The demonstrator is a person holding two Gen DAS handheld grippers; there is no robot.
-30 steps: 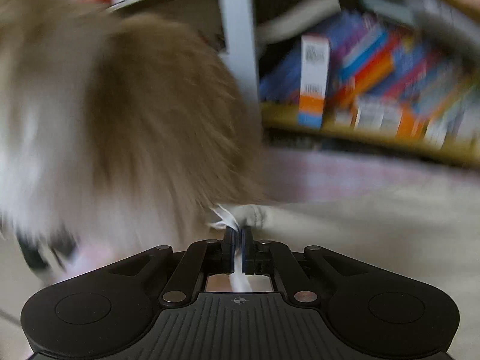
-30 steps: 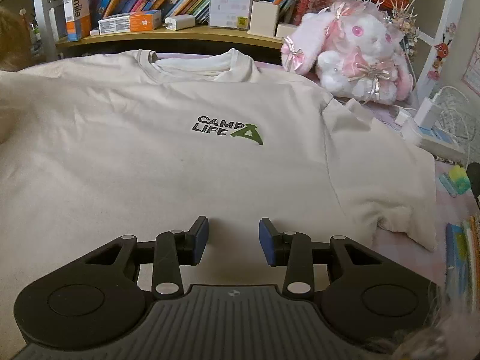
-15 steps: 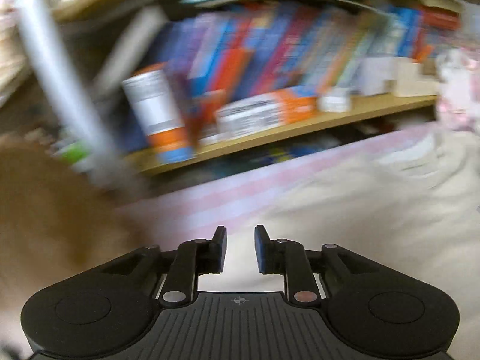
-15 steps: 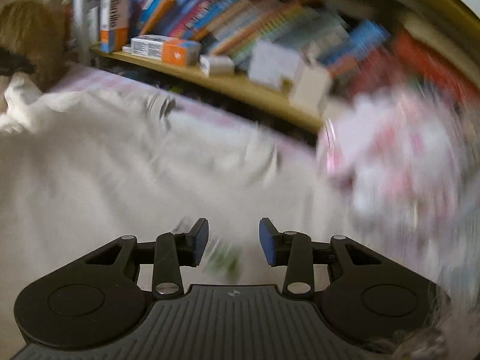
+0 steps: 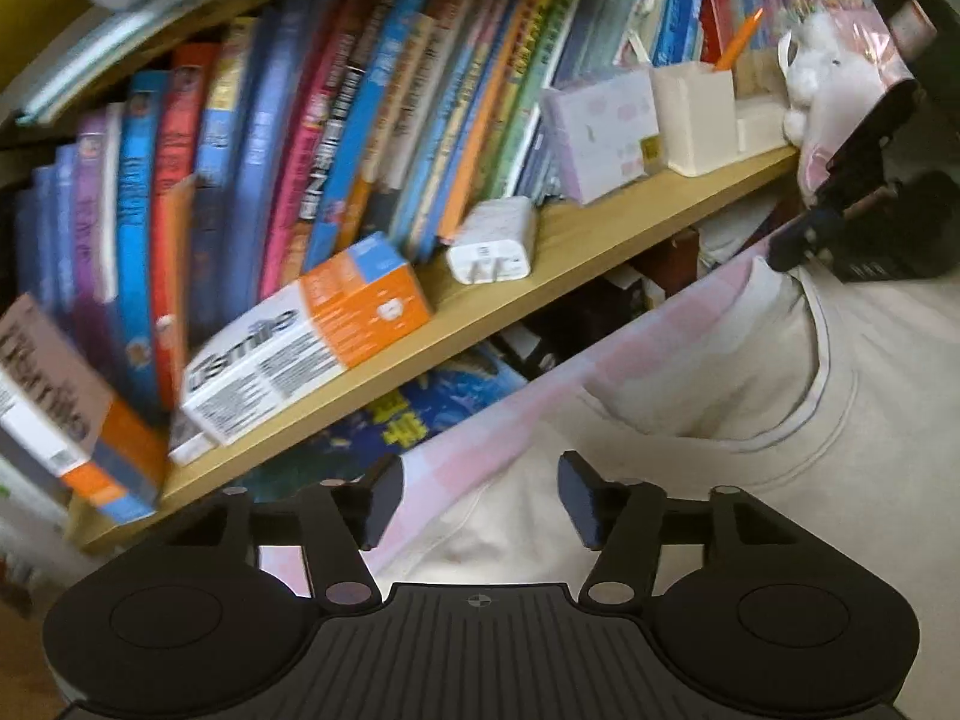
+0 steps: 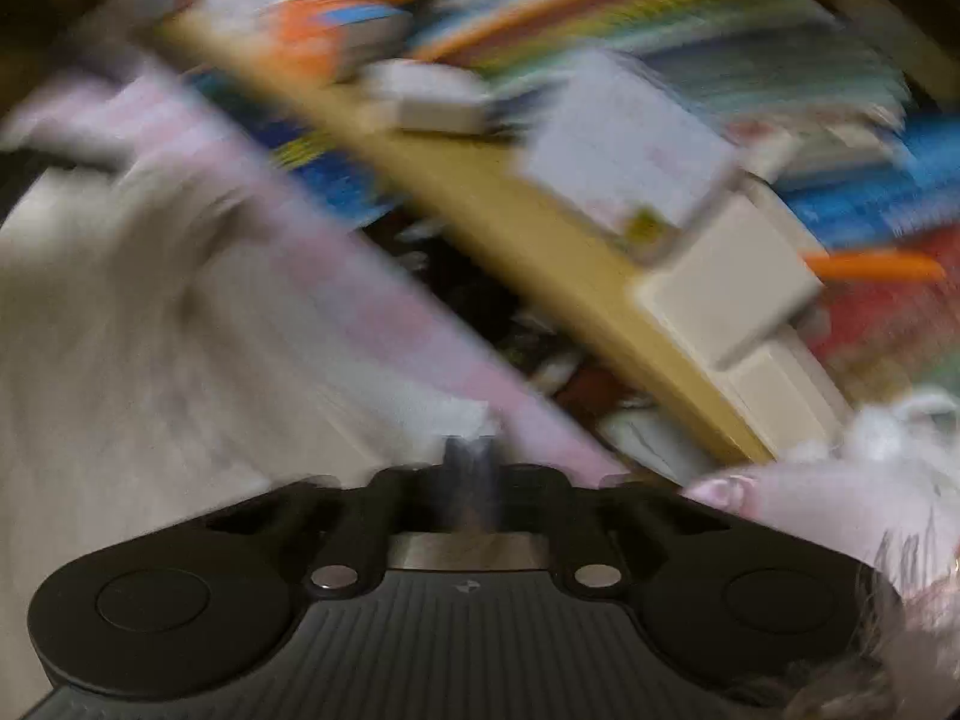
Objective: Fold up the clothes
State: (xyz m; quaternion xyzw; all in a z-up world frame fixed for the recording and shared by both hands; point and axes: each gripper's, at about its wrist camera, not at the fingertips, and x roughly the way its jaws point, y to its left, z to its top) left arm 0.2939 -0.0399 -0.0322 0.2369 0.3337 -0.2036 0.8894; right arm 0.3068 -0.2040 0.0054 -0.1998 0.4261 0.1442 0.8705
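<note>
A cream T-shirt [image 5: 780, 420] lies on a pink checked sheet [image 5: 540, 396]. My left gripper [image 5: 477, 501] is open and empty, just above the shirt's left shoulder near the collar [image 5: 822, 360]. In the left wrist view my right gripper [image 5: 798, 246] reaches in at the far side of the collar. The right wrist view is badly blurred: the right gripper [image 6: 471, 456] has its jaws together at the shirt's [image 6: 150, 330] top edge, and cream cloth seems pinched between them.
A wooden shelf [image 5: 540, 294] runs right behind the shirt, with upright books [image 5: 336, 138], an orange and white box [image 5: 306, 336], a white charger [image 5: 495, 240], a cream pen holder [image 5: 696, 114] and a pink plush toy [image 5: 834, 78].
My left gripper let go of the cloth, opened and swung right to the collar's left side. My right gripper moved up from the hem to the collar's right side and shut.
</note>
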